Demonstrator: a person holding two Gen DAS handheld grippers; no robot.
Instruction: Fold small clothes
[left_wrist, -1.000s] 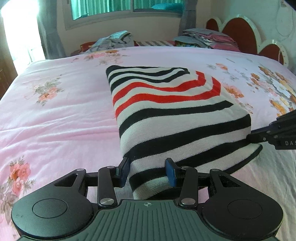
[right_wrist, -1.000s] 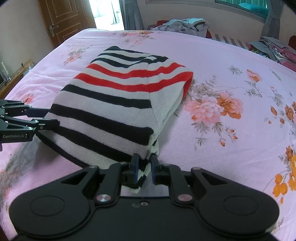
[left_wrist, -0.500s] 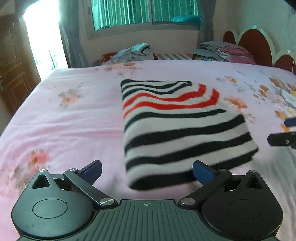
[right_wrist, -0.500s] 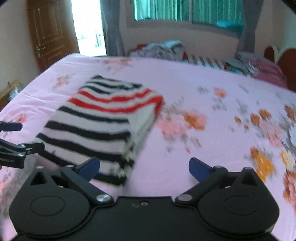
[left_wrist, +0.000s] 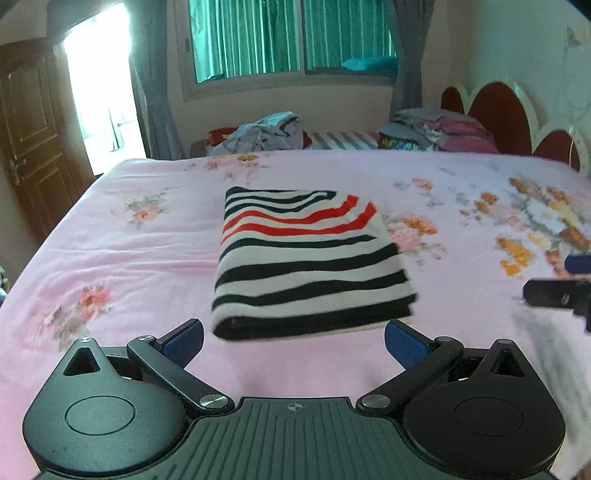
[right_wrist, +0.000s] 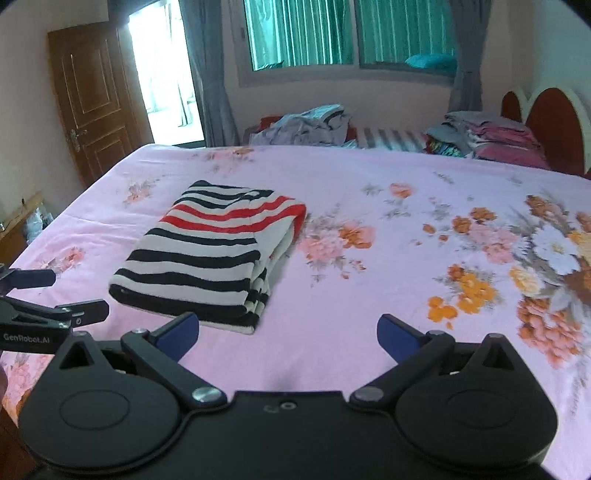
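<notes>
Your striped sweater (left_wrist: 306, 258) lies folded on the bed (left_wrist: 147, 251), both grippers' jaws spread wide and empty; the heap of clothes (right_wrist: 306, 123) beyond looks unfolded.

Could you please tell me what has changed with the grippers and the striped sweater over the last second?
Both the left gripper and right gripper let go of the striped sweater, opened wide and drew back from it. The sweater stayed folded on the pink bedsheet.

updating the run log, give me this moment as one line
stage: fold done | striped sweater: folded, flat on bed | left gripper: open, clear | right gripper: open, clear
</notes>
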